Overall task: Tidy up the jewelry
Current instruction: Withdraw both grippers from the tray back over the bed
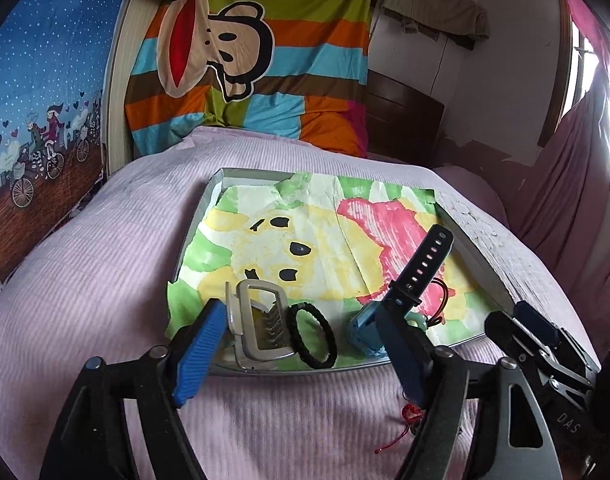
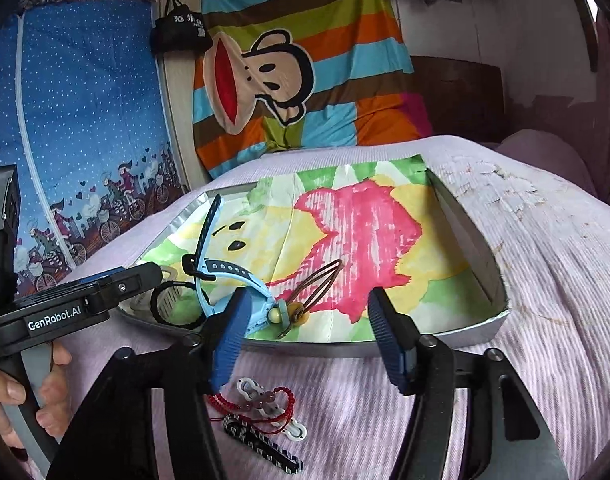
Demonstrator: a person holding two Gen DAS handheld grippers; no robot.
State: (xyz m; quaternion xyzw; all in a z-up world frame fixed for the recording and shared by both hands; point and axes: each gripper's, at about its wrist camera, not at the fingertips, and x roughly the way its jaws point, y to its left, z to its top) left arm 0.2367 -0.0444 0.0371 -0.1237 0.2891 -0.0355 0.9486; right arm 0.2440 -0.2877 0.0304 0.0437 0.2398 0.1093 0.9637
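A grey tray (image 1: 477, 254) (image 2: 463, 236) lined with a painted paper lies on the pink bed cover. In it are a silver hair claw clip (image 1: 257, 326), a black hair tie (image 1: 312, 338) (image 2: 173, 306), a light blue watch (image 1: 419, 270) (image 2: 221, 268) and a brown cord with beads (image 2: 313, 292). My left gripper (image 1: 301, 354) is open over the tray's near edge, empty. My right gripper (image 2: 309, 338) is open at the tray's near edge, empty. On the cover in front of the tray lie a red beaded string (image 2: 265, 400) (image 1: 411, 416), a white clip (image 2: 273, 412) and a striped hair clip (image 2: 261, 448).
A striped monkey-print quilt (image 1: 257, 60) is piled at the bed's head. A blue printed cloth (image 2: 81, 120) hangs at the left. A dark wooden headboard (image 2: 461, 96) and a pink curtain (image 1: 577, 184) are at the right.
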